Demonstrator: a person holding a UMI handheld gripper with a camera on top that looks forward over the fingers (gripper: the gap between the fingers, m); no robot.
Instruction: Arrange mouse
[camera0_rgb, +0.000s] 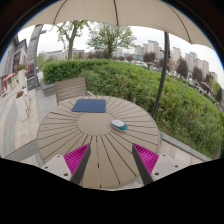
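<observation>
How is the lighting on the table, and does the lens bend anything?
Gripper view: soft, even daylight under the umbrella, no glare on the round slatted table; fisheye curves the umbrella pole; mouse small but legible; open gripper empty.

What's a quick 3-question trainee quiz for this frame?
1. True or false: the gripper is shut on the mouse.
2. Where is the mouse pad? A) between the fingers B) beyond the fingers, far side of the round slatted table
3. What stands between the fingers?

Key: 1 false, fingers open, mouse lies ahead of them. 2 B. 3 nothing, only bare table.
</observation>
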